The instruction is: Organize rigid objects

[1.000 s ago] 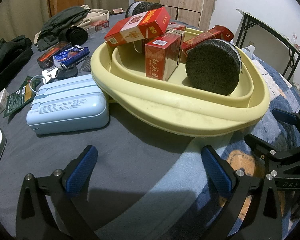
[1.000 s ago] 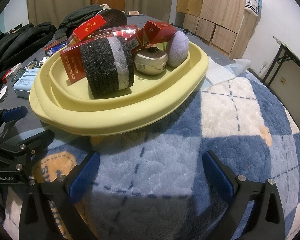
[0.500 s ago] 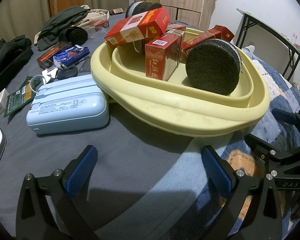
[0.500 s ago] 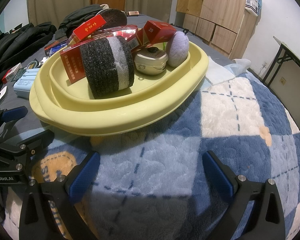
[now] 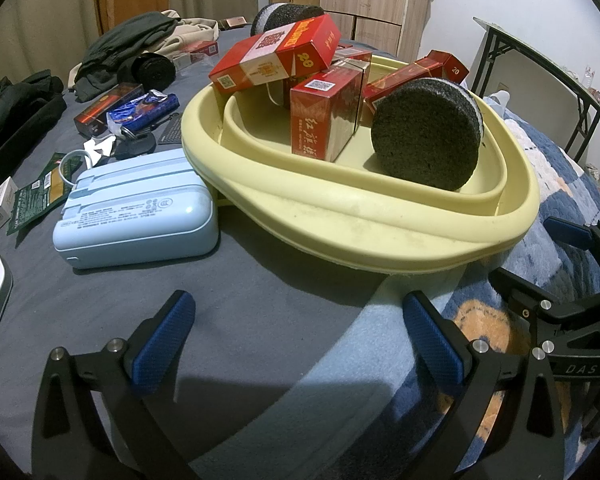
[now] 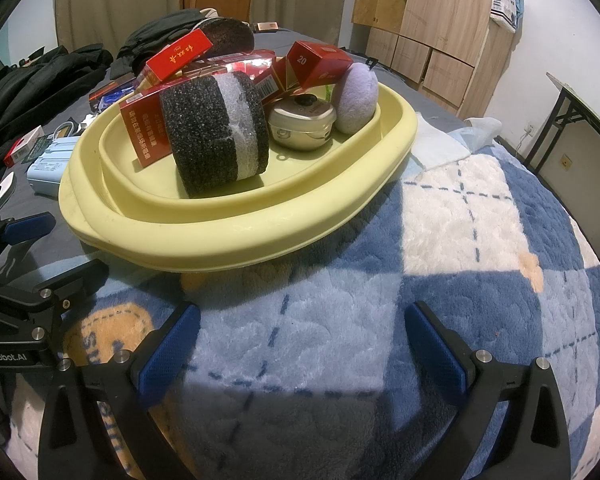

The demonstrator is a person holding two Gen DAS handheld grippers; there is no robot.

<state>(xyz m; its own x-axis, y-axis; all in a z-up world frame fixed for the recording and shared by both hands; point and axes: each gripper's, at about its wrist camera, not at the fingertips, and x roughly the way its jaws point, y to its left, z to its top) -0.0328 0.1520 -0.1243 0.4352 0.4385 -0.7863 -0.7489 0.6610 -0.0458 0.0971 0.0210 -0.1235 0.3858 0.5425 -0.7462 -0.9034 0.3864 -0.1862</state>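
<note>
left wrist view: red boxes hide yellow basin far side.

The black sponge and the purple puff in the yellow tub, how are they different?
The black sponge is dark and coarse with a pale band around its side; the purple puff is plain lilac and looks soft. The black sponge is the thicker and bigger of the two. It stands near the tub's front, the purple puff at the far wall. Both are round and stand on edge.
</note>
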